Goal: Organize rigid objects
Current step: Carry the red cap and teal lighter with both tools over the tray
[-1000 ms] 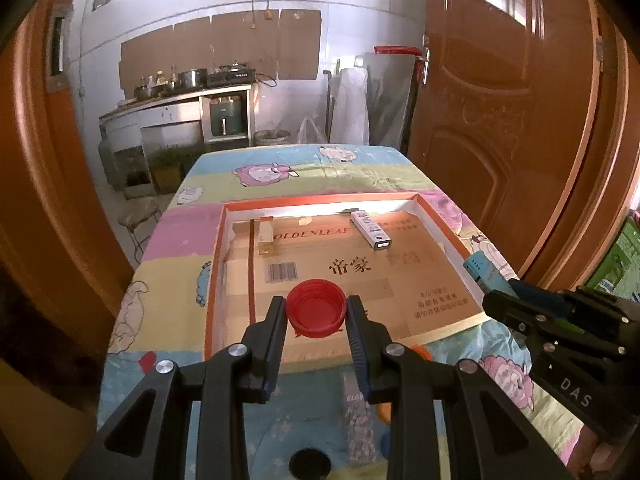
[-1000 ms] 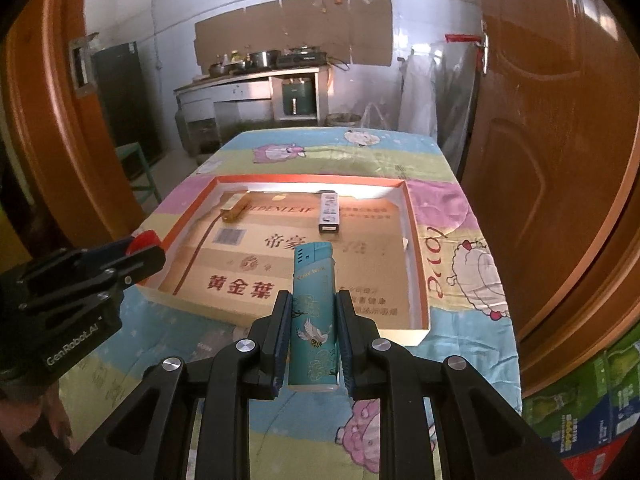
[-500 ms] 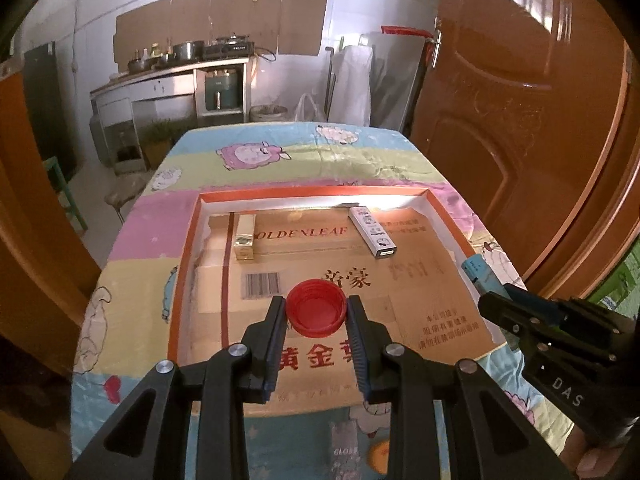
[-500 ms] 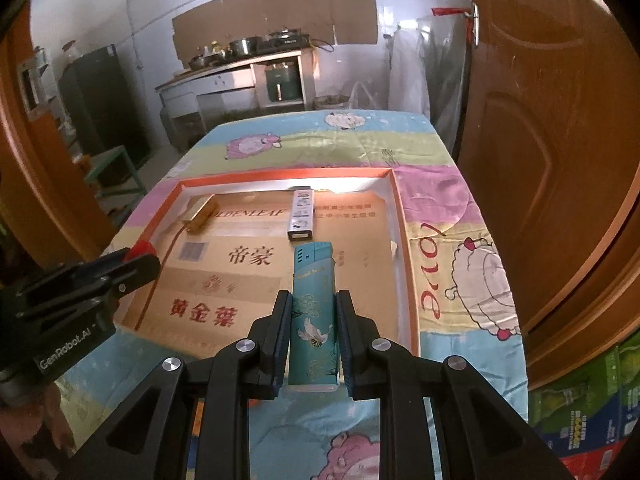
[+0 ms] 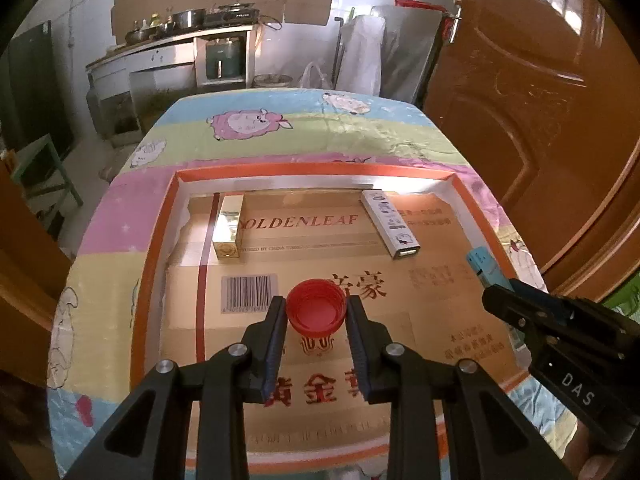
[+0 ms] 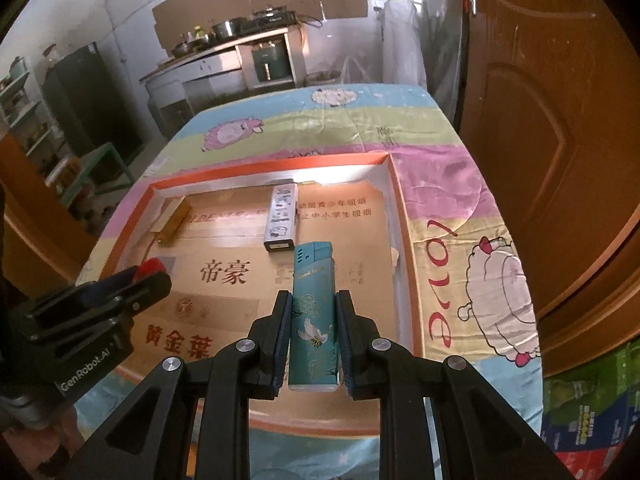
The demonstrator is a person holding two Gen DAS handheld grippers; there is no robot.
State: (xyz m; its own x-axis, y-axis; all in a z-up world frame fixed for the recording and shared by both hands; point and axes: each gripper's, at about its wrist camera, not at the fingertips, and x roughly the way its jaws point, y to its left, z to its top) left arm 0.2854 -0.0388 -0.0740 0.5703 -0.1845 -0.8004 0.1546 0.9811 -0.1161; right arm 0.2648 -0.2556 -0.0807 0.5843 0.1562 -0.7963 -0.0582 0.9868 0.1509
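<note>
My left gripper (image 5: 316, 314) is shut on a red bottle cap (image 5: 316, 311) and holds it over the near middle of the orange-rimmed box lid (image 5: 160, 236). My right gripper (image 6: 313, 312) is shut on a teal lighter (image 6: 313, 308), held over the lid's right half (image 6: 404, 240). A gold lighter (image 5: 228, 226) and a white patterned lighter (image 5: 390, 222) lie flat at the lid's far end. The gold one (image 6: 172, 220) and the white one (image 6: 282, 216) also show in the right wrist view. Each gripper shows in the other's view, the right (image 5: 496, 300) and the left (image 6: 156, 276).
The lid lies on a table under a pastel cartoon cloth (image 5: 304, 128). A wooden door (image 5: 540, 100) stands close on the right. A kitchen counter with pots (image 5: 192, 40) is at the back. A green stool (image 5: 44, 172) stands left of the table.
Both grippers have moved forward over the lid, still holding the cap and the teal lighter. The lid's far end and the two lying lighters look nearer.
</note>
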